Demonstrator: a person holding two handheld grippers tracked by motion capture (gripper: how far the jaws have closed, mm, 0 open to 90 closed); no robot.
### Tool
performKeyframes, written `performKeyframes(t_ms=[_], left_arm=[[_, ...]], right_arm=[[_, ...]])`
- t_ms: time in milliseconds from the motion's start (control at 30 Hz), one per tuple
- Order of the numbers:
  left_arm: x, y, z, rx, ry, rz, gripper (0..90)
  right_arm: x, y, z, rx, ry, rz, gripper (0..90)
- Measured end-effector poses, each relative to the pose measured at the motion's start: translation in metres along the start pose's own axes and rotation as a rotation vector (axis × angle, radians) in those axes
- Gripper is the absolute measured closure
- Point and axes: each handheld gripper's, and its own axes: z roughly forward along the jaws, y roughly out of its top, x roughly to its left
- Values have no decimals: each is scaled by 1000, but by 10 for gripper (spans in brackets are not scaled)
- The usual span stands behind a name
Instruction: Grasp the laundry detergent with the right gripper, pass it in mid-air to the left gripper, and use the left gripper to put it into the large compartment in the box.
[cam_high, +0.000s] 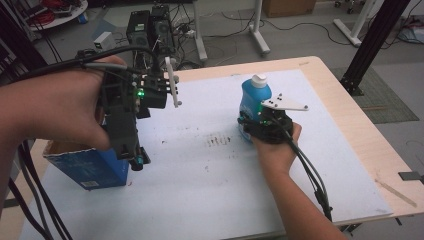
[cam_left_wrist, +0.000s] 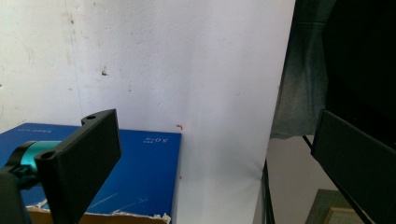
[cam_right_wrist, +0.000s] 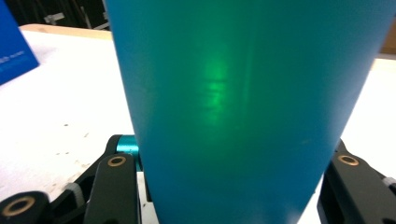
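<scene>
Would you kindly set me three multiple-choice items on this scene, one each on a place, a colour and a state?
1. Where does the blue box sit?
A. at the table's near left edge
B. beside the bottle
C. at the far right corner

2. What colour is the cap of the bottle?
A. red
B. white
C. black

3. How do the right tongs stand?
A. open above the table
B. shut on the bottle
C. shut on the box

Answers:
1 A, the box lies under the left tongs, far from the bottle.
2 B, the cap on the blue bottle is white.
3 B, the jaws flank and press the bottle in the right gripper view.
</scene>
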Motion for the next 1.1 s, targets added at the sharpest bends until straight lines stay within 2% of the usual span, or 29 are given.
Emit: performKeyframes(t_ms=[133,367,400,467,600,767,900,1100], left_arm=[[1,3,0,-9,3,3,17],[4,8,-1,-14,36,26,17],[4,8,-1,-14,36,26,16],[5,10,-3,-25,47,25,17],[7,11,-5,-28,59,24,16],[8,12,-7,-34,54,19,16],[8,14,-9,-31,54,26,17],[8,19,-9,-39,52,28,17]], right_arm=[[0,5,-8,0,29,-39,448],[8,22,-27,-2,139,-107,447],[8,22,-27,-2,139,-107,447],[11,29,-35,7,191,-131,447],[13,34,-43,15,255,-159,447],[18,37,-49,41,382,-218,448],[23,37,-52,48,496,-243,448],[32,39,-57,40,640,-298,448]])
